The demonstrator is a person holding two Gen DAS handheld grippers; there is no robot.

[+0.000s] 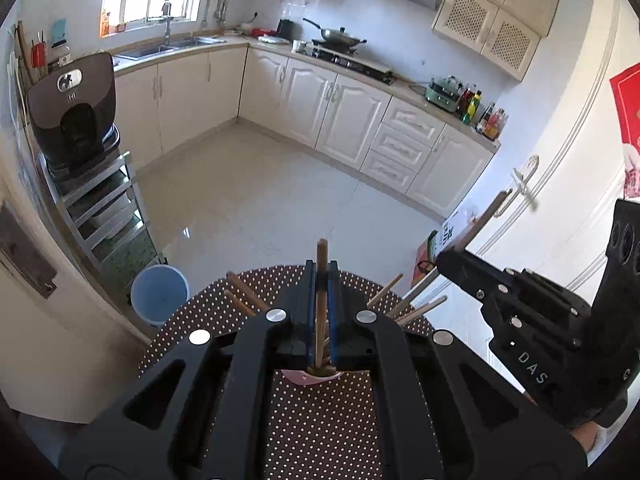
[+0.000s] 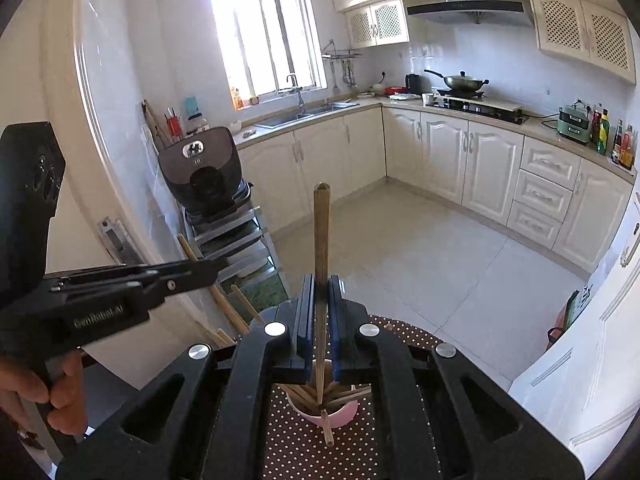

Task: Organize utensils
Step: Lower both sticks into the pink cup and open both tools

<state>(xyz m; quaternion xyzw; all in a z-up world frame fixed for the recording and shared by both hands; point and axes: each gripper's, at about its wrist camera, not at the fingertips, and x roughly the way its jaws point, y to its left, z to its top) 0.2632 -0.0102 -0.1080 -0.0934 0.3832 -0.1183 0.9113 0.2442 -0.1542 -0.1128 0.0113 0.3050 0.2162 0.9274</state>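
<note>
Two grippers: my left gripper (image 1: 321, 280) pinches one chopstick (image 1: 321, 264); my right gripper (image 2: 320, 292) pinches another chopstick (image 2: 320, 232).
Sticks: both point up, over the pink cup (image 2: 344, 414).

Left gripper (image 1: 321, 280) jaws clamped on one brown chopstick (image 1: 321, 264), upright, its lower end at pink cup (image 1: 310, 379) on polka-dot table (image 1: 320, 420). More chopsticks (image 1: 244, 296) fan out behind. Right gripper (image 1: 454, 256) at right, pinching a chopstick (image 1: 486, 216) angled upward.
</note>
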